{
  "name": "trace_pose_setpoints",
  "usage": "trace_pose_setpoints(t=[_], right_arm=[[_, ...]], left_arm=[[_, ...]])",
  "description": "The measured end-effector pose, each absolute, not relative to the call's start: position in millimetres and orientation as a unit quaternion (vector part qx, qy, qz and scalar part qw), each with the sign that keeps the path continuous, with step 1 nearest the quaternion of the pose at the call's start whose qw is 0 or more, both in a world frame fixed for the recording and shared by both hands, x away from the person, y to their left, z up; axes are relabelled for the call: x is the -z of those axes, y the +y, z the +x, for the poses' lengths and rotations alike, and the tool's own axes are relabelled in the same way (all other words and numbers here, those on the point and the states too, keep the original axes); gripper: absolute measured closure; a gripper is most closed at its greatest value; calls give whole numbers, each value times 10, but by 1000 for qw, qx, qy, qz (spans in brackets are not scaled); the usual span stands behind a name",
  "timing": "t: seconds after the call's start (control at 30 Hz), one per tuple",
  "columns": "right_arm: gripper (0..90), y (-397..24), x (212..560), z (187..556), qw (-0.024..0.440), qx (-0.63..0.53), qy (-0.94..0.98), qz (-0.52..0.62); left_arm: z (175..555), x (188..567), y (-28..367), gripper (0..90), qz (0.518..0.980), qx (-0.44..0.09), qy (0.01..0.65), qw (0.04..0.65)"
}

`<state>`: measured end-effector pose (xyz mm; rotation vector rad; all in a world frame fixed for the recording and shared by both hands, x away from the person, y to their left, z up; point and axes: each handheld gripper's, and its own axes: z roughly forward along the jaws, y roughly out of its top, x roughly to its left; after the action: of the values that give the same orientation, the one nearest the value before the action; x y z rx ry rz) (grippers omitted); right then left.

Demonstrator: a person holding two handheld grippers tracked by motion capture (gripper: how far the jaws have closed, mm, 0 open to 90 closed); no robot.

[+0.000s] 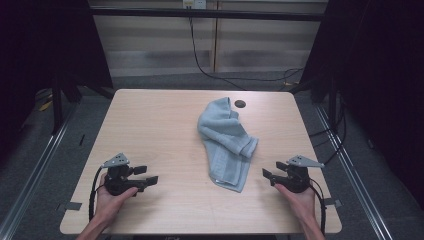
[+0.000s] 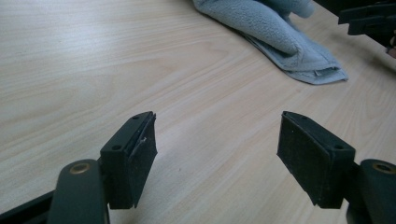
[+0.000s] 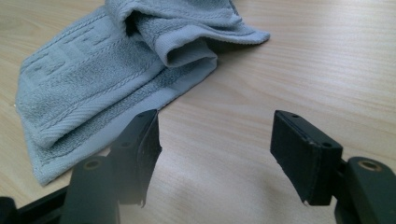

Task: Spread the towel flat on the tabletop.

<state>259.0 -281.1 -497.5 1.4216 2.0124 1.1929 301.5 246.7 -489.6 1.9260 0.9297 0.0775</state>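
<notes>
A light blue-grey towel (image 1: 226, 144) lies crumpled and loosely folded in the middle of the wooden table (image 1: 150, 125). My left gripper (image 1: 148, 175) rests near the front left of the table, held by a hand, jaws open and pointing toward the towel. My right gripper (image 1: 267, 176) sits near the front right, also open, pointing left at the towel's near end. In the left gripper view the open gripper (image 2: 217, 154) has bare wood between its jaws, with the towel (image 2: 280, 37) farther off. In the right gripper view the gripper (image 3: 215, 154) is open and the towel (image 3: 93, 79) lies just ahead on the left.
A round cable hole (image 1: 240, 104) sits in the table near its far edge, just beyond the towel. Dark frame posts stand at both sides, and cables run across the floor behind. In the left gripper view the other gripper (image 2: 369, 21) shows at the top right.
</notes>
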Motion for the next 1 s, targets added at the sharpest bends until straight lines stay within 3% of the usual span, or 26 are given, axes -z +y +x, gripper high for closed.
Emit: trace_pose_setpoints(t=[0.13,0.4,0.47,0.83,1.0], right_arm=[[398,-2818,4959,2586,181,-445,722,498],[425,-2764,4930,2576,139,-452,734,488],[425,-2730,4907,2576,148,-442,738,488],[221,-2520,4721,2950,136,-449,753,461],[198,-2422,4657,3168,144,-455,751,457]], left_arm=[[3032,4905,2471,279,788,-31,383,481],[3031,4891,2475,279,789,-31,381,481],[3028,4892,2457,280,790,-32,380,481],[3074,4919,2466,284,793,-43,386,470],[3073,4920,2471,281,790,-43,389,472]])
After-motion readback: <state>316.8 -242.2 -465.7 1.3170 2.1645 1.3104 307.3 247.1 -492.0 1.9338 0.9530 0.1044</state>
